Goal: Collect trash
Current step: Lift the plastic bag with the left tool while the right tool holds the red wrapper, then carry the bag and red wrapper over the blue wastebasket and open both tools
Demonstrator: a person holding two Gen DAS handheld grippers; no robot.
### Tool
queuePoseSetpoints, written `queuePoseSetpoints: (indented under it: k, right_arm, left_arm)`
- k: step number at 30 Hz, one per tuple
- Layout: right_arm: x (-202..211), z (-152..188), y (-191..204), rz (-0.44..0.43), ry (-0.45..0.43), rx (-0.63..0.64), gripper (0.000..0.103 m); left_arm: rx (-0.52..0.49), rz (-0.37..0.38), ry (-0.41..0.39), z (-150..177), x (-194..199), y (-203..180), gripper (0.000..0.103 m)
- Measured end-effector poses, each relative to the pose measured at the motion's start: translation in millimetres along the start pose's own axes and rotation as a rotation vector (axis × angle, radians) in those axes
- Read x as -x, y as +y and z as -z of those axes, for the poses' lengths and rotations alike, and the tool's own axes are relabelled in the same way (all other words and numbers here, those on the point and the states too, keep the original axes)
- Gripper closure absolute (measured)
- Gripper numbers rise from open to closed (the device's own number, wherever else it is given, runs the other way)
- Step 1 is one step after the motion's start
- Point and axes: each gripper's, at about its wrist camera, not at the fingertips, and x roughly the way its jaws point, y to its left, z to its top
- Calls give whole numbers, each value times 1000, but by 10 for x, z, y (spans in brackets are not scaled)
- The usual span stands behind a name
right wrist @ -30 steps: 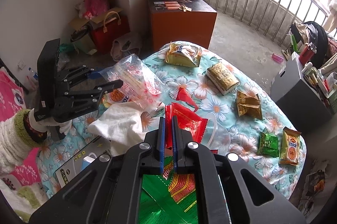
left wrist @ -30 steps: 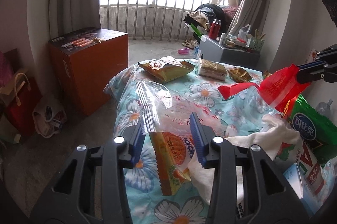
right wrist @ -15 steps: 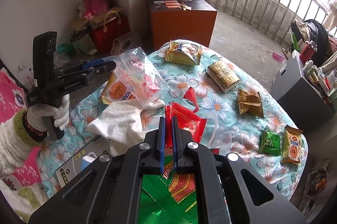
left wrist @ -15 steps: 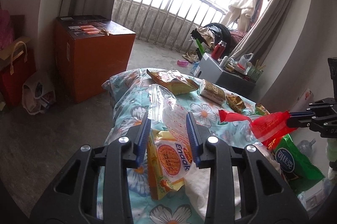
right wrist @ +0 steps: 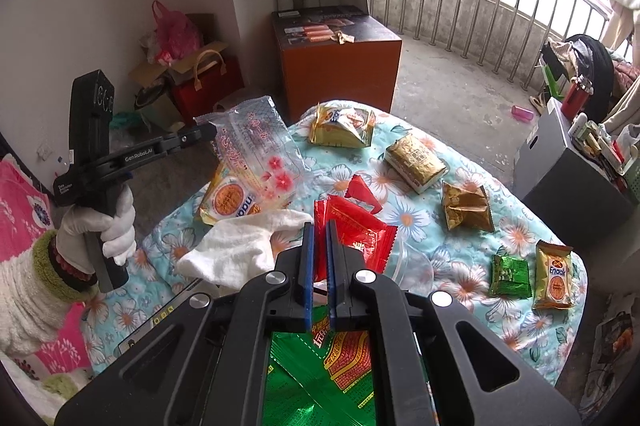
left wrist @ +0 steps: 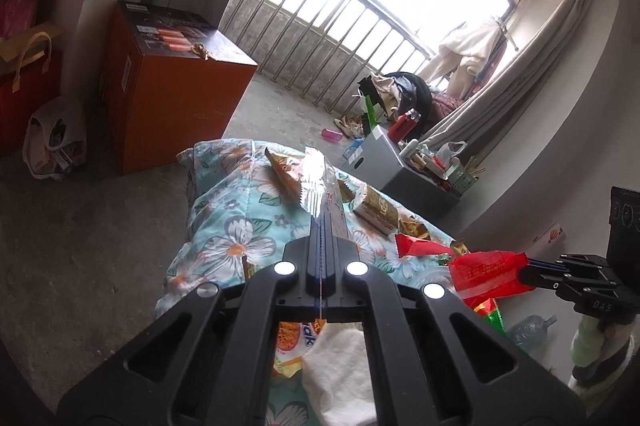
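Clear plastic bag (right wrist: pixel 256 149) pinched by left gripper (left wrist: pixel 326 222) might slip; right gripper (right wrist: pixel 318 238) clamped red wrapper (right wrist: pixel 352 238).

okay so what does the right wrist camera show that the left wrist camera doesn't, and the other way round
Only the right wrist view shows the gloved hand holding the left hand-held gripper, plus the green packet and the Enaak packet at the bed's edge.

Only the left wrist view shows the right hand-held gripper from outside, shut on the red wrapper, and the water jug.

Both show the clear plastic bag pinched by the left hand-held gripper, the floral bedspread and the orange box.
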Motion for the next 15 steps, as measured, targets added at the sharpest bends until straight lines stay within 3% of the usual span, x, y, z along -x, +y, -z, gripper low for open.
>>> queuePoseSetpoints:
  k: [8, 15]
  right_arm:
    - [760, 97, -197, 12, -176, -90, 98]
    - [1618, 634, -544, 81, -317, -210, 98]
  left_arm:
    - [-113, 30, -139, -222, 625, -590, 103]
    - [-244, 119, -157, -256, 953, -1416, 103]
